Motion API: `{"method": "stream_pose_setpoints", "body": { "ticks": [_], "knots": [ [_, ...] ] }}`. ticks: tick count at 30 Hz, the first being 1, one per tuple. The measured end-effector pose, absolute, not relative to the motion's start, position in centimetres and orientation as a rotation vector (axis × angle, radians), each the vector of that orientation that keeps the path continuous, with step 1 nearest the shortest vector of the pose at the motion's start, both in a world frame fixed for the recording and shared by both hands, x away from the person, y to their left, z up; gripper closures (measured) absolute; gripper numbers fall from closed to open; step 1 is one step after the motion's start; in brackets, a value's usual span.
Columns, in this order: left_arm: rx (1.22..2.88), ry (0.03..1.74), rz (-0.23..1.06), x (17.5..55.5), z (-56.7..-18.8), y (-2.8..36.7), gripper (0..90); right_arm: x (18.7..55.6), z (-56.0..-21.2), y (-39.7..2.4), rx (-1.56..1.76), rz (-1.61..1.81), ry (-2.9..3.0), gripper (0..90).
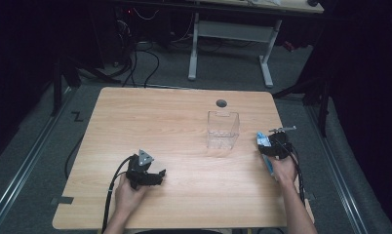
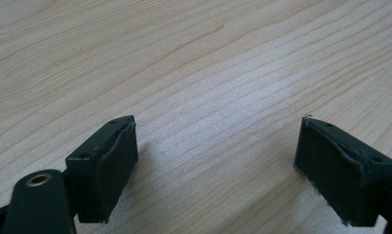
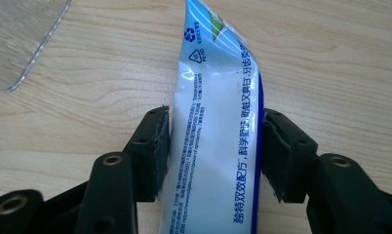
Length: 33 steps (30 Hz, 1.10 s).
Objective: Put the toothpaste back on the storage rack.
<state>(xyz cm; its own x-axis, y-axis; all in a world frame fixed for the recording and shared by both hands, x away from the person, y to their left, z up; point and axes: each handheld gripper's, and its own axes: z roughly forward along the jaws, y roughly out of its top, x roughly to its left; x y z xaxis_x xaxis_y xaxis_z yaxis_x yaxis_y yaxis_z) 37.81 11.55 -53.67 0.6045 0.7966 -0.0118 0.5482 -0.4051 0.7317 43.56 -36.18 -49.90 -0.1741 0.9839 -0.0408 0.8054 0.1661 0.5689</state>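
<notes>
In the right gripper view the white and blue tube (image 3: 216, 131) runs out of the bottom of the frame, so its lower end cannot be seen, and its upper end is cut off at the top edge; the small print along it is partly legible but its cap is out of sight. The right gripper (image 3: 214, 153) has its jaws on either side of the tube, the pads touching its flanks, though how firmly they press is hard to judge. In the high view the tube (image 1: 265, 146) lies near the right edge of the surface (image 1: 174, 126), mostly covered by the right gripper (image 1: 277, 145) and the hand. The clear plastic box (image 1: 223, 129) stands just left of it, apparently empty. The left gripper (image 2: 216, 161) rests with jaws wide apart over bare wood, holding nothing.
</notes>
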Motion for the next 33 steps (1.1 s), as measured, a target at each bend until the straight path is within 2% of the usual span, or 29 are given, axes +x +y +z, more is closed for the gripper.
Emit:
{"method": "stream_pose_setpoints", "body": {
  "ticks": [17, 26, 28, 30, 33],
  "knots": [
    [2.115, 1.057, 0.445, 37.8, -53.7, 11.5, 16.0, 45.9, -50.3, -35.5, 1.739, 0.528, 2.078, 45.3],
    [2.115, 1.057, 0.445, 37.8, -53.7, 11.5, 15.9, 46.2, -50.3, -35.5, 1.757, 0.519, 2.113, 51.3],
    [2.115, 1.057, 0.445, 37.8, -53.7, 11.6, 15.9, 46.2, -50.2, -35.4, 1.757, 0.514, 2.126, 54.1],
    [2.115, 1.056, 0.445, 37.8, -53.7, 11.5, 15.9, 46.1, -50.1, -35.3, 1.751, 0.521, 2.144, 61.1],
    [2.115, 1.057, 0.445, 37.8, -53.7, 11.5, 16.0, 46.0, -50.1, -34.9, 1.721, 0.495, 2.142, 63.5]
  ]
}}
